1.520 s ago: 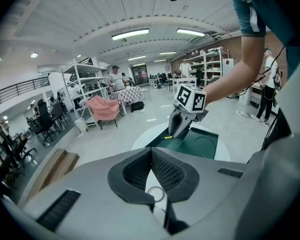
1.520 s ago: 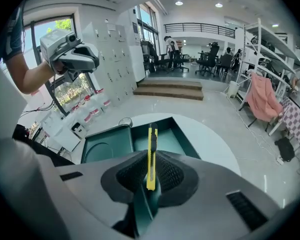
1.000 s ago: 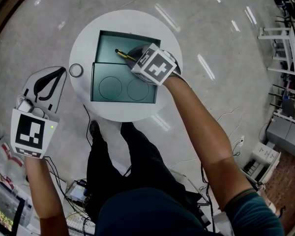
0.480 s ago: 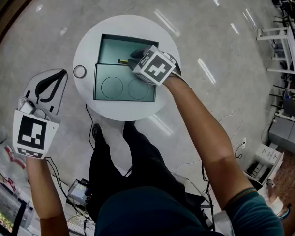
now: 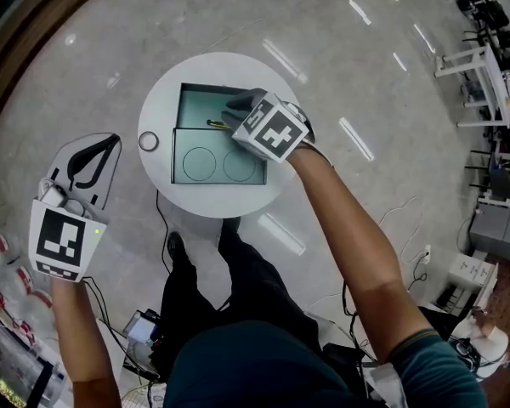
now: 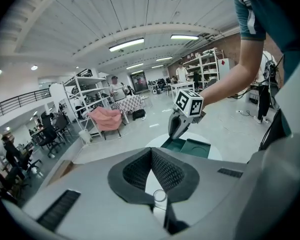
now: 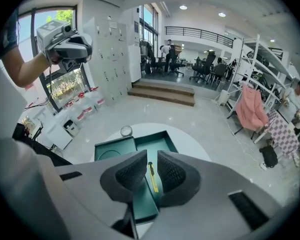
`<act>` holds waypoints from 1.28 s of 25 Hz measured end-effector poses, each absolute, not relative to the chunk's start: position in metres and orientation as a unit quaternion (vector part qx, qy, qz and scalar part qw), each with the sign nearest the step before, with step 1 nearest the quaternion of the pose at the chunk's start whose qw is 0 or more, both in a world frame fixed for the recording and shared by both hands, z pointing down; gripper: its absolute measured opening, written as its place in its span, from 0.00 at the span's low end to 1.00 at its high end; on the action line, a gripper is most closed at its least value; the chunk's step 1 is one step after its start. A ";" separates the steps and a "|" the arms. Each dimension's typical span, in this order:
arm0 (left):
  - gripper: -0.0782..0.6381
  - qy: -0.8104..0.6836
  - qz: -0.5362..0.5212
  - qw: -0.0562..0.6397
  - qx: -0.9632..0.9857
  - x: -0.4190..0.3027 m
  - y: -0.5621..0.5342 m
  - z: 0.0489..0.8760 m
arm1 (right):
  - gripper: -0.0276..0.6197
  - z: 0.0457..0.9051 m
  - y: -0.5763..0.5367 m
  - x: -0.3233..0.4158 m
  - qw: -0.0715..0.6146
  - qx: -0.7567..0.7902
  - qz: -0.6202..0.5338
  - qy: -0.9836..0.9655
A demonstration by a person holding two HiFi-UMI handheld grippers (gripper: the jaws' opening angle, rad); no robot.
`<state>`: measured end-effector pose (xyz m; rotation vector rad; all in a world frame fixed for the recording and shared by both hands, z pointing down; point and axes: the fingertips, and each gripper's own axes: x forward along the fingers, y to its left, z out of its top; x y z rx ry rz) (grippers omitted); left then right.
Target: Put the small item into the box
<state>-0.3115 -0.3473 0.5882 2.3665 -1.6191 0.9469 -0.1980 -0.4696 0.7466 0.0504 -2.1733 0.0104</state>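
Now right claw (image 7: 150, 157) parted; yellow cutter (image 7: 153, 177) released, lying in box (image 7: 157, 144).

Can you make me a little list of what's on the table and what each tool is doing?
table: round, white
box: green, open, on the table
lid: green, lies flat right beside the box
yellow knife: lies inside the box
small ring: on the table, beside the box
right tool: over the box, jaws apart, empty
left tool: off to the side of the table, jaws together
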 end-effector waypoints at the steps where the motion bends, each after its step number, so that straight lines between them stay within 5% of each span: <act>1: 0.13 -0.535 0.306 0.062 0.785 -0.311 -0.346 0.580 | 0.14 0.735 -0.469 -0.199 0.460 0.024 0.001 -0.887; 32: 0.13 -0.518 0.273 -0.103 0.804 -0.273 -0.225 0.311 | 0.12 0.322 -0.317 -0.130 0.205 0.216 -0.076 -0.952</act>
